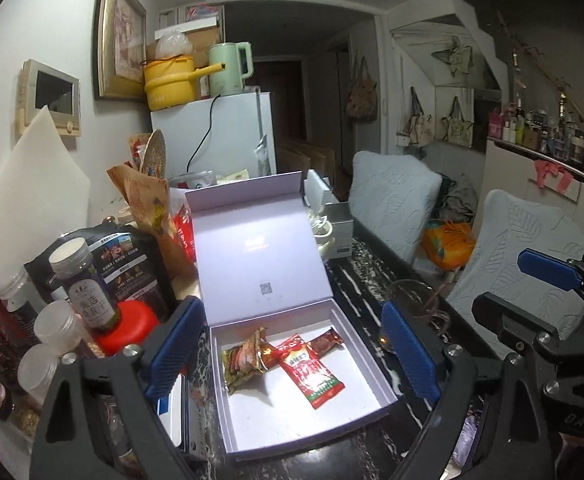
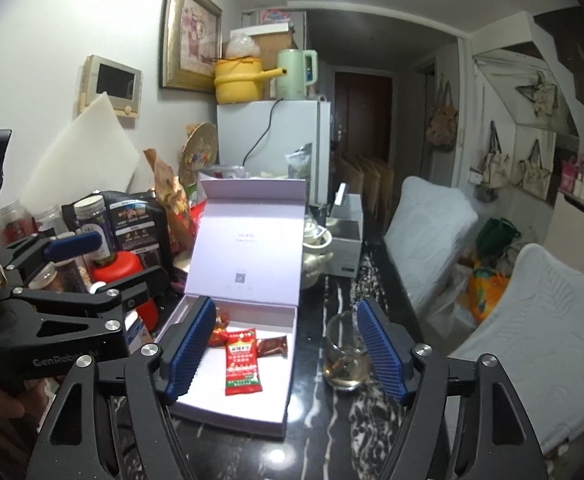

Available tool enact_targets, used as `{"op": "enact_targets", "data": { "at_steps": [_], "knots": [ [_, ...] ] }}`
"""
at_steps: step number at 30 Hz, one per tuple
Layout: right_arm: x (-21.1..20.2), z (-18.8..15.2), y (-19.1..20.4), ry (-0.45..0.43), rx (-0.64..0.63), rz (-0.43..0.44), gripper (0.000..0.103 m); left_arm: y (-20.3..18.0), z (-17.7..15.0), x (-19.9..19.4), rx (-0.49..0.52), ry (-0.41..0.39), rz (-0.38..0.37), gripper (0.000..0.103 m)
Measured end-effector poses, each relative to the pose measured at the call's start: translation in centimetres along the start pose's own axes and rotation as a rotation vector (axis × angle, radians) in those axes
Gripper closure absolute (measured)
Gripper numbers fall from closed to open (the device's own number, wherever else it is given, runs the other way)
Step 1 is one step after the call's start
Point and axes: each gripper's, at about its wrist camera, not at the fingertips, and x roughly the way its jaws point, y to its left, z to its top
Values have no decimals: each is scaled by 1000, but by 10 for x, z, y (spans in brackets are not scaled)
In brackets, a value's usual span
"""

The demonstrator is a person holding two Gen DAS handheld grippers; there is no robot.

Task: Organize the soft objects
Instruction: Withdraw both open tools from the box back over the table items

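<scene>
An open pale lilac gift box sits on the dark marble table with its lid standing up behind. Inside lie three soft snack packets: a red one, a gold-red one and a brown one. My left gripper is open and empty, hovering just before the box. My right gripper is open and empty over the box's right side. The right gripper also shows at the right edge of the left wrist view.
Jars, a red-capped container and snack bags crowd the table left of the box. A glass cup stands right of the box. A silver box sits behind. Padded chairs line the right.
</scene>
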Motion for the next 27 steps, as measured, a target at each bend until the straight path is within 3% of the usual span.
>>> {"op": "enact_targets", "data": {
  "at_steps": [4, 8, 13, 27],
  "knots": [
    [-22, -6, 1, -20, 0, -17, 21, -4, -4, -19, -4, -21, -28, 11],
    [-43, -14, 3, -34, -5, -34, 17, -8, -12, -36, -11, -45, -48, 3],
    [-65, -26, 6, -42, -9, -60, 13, -15, -24, -52, -19, -51, -86, 3],
    [-110, -71, -2, -31, 53, -123, 13, -41, -64, -64, 12, 23, -212, 3]
  ]
}}
